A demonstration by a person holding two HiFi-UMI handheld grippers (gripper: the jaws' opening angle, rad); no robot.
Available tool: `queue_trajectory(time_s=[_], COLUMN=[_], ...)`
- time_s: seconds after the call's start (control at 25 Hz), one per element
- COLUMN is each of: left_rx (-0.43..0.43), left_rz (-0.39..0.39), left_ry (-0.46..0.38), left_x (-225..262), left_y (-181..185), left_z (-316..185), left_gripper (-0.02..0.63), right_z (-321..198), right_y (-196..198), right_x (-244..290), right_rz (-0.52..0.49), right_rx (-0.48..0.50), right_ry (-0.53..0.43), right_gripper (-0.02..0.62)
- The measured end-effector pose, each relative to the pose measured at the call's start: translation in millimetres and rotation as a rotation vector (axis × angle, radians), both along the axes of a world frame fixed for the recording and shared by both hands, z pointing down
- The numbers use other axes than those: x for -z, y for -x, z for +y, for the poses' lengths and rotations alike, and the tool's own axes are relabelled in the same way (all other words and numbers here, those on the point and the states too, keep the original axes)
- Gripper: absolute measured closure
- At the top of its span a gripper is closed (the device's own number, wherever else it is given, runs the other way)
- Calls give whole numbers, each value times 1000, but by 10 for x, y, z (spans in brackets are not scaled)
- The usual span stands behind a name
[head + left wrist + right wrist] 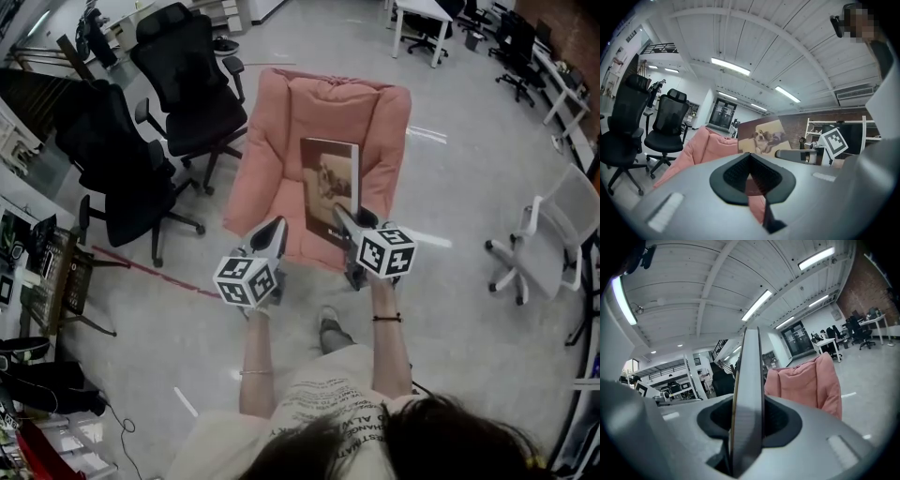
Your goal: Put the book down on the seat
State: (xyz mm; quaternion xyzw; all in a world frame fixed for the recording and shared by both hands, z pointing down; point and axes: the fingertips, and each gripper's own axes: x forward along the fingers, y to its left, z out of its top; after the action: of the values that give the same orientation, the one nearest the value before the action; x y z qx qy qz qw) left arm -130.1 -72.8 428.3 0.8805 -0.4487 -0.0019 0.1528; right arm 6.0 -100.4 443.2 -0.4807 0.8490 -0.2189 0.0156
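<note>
Holding the book (330, 187) upright in the right gripper (342, 217), jaws pressed against both covers at its lower edge. Long axis standing straight up from the gripper, picture cover turned toward the left gripper (272, 232). Not yet down: hanging in the air over the front of the seat (272, 187) of a pink armchair (323, 103), which lies ahead of and below the gripper. Left gripper just beside the right, about level with it, jaws together on nothing and clear of the book. Probably a matter of carrying forward and down, then tipping that long axis over so a cover lies flat on the cushion before letting go. Right hand alone for this, judging by the grip. Off past the left gripper, black office chairs (187, 94), well apart from the armchair.
</note>
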Motion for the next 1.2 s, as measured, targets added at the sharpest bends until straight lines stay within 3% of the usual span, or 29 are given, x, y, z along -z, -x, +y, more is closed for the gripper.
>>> queue_trajectory(time_s=[0.56, 1.2], left_rx=[50, 78], left_rz=[5, 2], left_ry=[34, 77], left_x=[-75, -189], left_y=[-95, -46], left_z=[-921, -1500], left_gripper=[612, 612], right_z=[-1005, -1600], right_y=[-86, -33], right_x=[-108, -249], right_rz=[5, -35], right_rx=[55, 80], right_ry=[49, 95], right_gripper=[449, 449])
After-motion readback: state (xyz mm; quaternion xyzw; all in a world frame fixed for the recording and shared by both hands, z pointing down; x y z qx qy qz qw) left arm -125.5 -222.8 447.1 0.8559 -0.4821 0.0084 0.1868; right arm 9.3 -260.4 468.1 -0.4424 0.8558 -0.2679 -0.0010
